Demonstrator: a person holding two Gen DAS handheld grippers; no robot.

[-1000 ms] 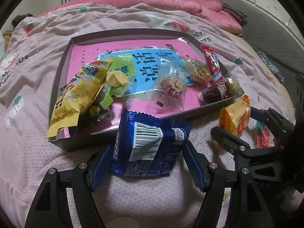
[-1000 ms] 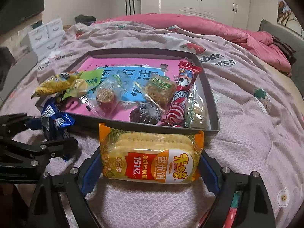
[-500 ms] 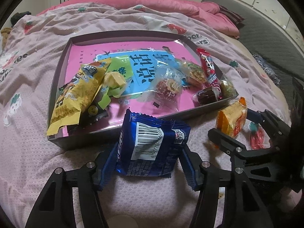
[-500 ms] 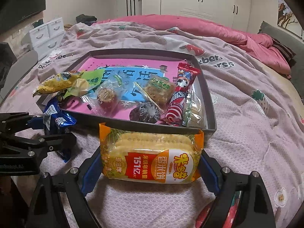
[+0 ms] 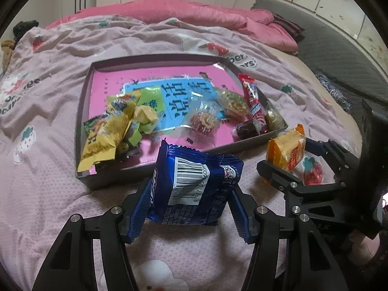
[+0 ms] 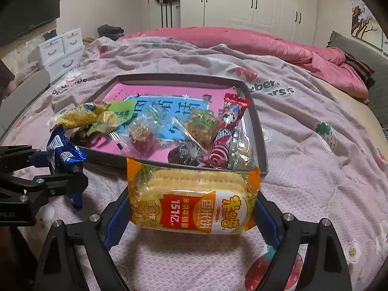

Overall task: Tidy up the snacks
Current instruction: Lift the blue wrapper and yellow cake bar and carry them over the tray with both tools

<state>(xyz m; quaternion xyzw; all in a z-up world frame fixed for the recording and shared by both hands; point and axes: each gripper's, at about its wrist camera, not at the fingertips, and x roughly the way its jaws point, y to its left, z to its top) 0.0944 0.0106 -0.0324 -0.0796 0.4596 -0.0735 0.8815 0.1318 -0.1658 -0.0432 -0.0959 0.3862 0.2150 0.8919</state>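
Note:
My left gripper [image 5: 189, 208] is shut on a blue snack packet [image 5: 194, 184], held above the bedspread just in front of the grey box [image 5: 82, 111]. My right gripper [image 6: 191, 213] is shut on an orange rice cracker pack [image 6: 194, 198], held at the box's near right corner [image 6: 263, 162]. The box has a pink and blue lining and holds several snacks: a yellow bag [image 5: 109, 131], clear-wrapped cakes [image 5: 203, 118], a red stick pack [image 5: 252, 101] and a dark wrapped sweet [image 5: 247, 128]. Each gripper shows in the other's view: the right one [image 5: 291, 155] and the left one [image 6: 60, 167].
The box lies on a pink strawberry-print bedspread [image 6: 315, 169]. A rumpled pink duvet [image 6: 242, 41] lies behind it. White drawers [image 6: 60, 51] stand at the far left and a grey headboard [image 5: 327, 55] at the right.
Both grippers have risen and pulled back slightly with their packs, so the box looks smaller and farther. The grips are unchanged.

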